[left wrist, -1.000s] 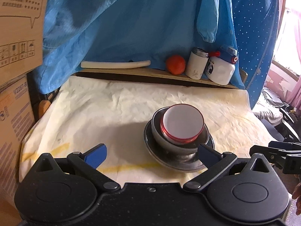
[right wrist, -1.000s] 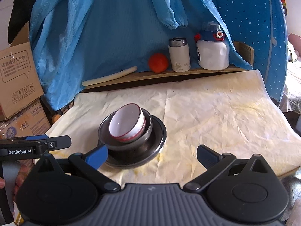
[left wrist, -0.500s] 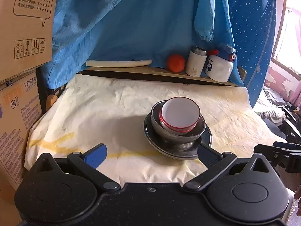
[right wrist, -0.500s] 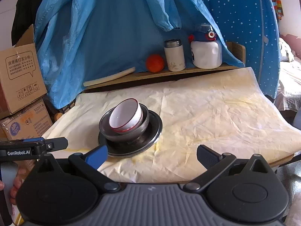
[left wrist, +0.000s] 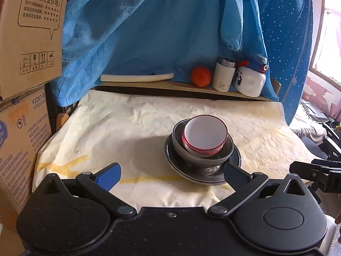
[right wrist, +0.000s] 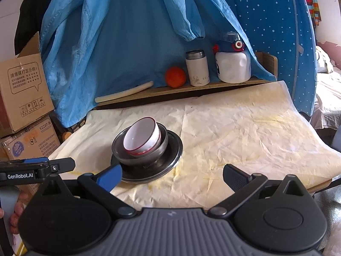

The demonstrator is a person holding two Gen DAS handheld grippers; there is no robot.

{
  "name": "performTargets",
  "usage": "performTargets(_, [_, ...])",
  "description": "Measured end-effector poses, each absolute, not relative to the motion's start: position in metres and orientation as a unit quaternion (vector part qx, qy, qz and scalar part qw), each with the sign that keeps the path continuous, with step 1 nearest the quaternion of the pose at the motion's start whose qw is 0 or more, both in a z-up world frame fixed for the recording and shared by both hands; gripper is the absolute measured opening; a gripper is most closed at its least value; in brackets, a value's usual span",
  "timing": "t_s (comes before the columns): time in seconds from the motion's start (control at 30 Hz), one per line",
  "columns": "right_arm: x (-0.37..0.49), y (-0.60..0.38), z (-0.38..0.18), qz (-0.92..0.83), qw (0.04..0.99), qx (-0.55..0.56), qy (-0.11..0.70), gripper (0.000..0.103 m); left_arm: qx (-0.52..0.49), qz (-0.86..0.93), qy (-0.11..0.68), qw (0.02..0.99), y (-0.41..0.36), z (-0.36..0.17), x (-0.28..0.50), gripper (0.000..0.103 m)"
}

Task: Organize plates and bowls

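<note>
A white bowl with a red rim [left wrist: 204,135] sits tilted inside a grey metal bowl [left wrist: 191,155], which stands on a dark metal plate [left wrist: 170,151] on the cream-covered table. The stack also shows in the right wrist view: white bowl [right wrist: 141,137], metal bowl [right wrist: 138,159], plate [right wrist: 174,149]. My left gripper [left wrist: 171,176] is open and empty, just short of the table's front edge, facing the stack. My right gripper [right wrist: 172,177] is open and empty, back from the front edge, with the stack ahead to its left.
A shelf at the back holds a white roll [left wrist: 136,77], an orange [left wrist: 200,76], a white flask [left wrist: 223,76] and a white jug [left wrist: 250,81]. Cardboard boxes [left wrist: 23,85] stand at the left. Blue cloth [left wrist: 159,25] hangs behind. The table's front edge [right wrist: 319,184] is near.
Both grippers have pulled back from the stacked dishes, which now look farther away. The stack has not moved. Both grippers stay open.
</note>
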State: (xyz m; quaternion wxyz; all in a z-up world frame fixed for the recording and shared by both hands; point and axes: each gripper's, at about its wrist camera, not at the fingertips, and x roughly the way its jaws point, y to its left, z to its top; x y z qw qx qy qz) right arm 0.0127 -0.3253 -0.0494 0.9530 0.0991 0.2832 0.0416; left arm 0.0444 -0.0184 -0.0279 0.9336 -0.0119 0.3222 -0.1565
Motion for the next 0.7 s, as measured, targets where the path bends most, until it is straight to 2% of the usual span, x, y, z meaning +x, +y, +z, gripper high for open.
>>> performTargets(0.7, [0.0123, -0.3346, -0.0532, 0.044, 0.948, 0.103, 0.297, 0.103, -0.012, -0.149, 0.326, 0.933, -0.0236, -0.0301, 0.0447, 0.102])
